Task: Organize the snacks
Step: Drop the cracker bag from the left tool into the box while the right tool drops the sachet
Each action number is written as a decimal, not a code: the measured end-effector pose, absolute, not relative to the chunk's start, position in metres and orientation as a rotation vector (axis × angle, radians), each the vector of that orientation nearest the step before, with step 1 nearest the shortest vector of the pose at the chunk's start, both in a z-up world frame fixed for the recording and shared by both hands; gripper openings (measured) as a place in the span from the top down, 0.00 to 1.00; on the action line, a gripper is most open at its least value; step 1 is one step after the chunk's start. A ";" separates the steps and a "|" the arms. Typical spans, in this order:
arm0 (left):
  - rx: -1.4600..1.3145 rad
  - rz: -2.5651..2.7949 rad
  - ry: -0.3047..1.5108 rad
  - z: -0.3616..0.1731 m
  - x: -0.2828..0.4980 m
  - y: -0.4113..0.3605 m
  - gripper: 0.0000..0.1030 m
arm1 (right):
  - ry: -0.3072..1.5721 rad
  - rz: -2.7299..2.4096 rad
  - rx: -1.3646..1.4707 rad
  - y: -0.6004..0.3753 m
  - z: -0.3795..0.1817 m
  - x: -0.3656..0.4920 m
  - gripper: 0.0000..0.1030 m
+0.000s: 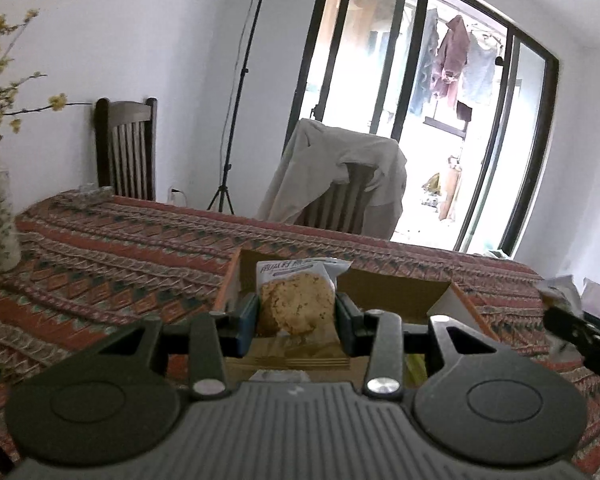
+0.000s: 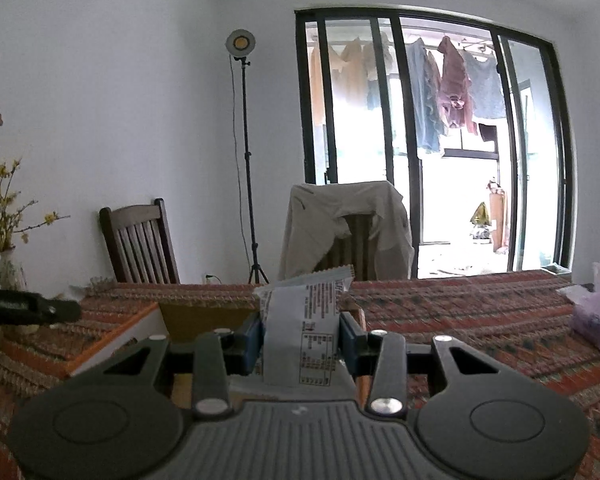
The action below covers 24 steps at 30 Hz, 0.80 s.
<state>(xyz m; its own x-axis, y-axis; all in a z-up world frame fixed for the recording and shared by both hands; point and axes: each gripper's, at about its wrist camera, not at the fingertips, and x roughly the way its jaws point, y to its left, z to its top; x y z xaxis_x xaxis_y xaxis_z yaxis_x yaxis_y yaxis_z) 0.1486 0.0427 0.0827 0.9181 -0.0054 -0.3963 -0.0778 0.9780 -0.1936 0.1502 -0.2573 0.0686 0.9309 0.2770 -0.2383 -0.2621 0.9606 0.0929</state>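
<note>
each tool is clamped on a wrapped snack and holds it upright above the cardboard box [image 1: 395, 286], probably so each drops in standing. the left tool [image 1: 296, 314] pinches a cookie packet [image 1: 296, 300], picture side showing; the right tool [image 2: 301, 338] grips another packet [image 2: 303, 336], printed back showing. more packets seem to lie inside the box on the patterned counter [image 1: 120, 256].

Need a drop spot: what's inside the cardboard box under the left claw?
The box shows bare brown inner walls at its far side. The left claw and its cookie packet cover the nearer part; flat packets seem to lie below, unclear.
</note>
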 end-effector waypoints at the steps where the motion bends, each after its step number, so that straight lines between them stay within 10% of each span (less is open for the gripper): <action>1: -0.209 0.034 0.408 0.083 0.154 0.040 0.60 | 0.252 0.280 0.062 -0.255 0.070 0.156 0.62; 24: -0.225 0.070 0.503 0.034 0.246 0.033 0.60 | 0.341 0.329 0.093 -0.217 0.037 0.244 0.62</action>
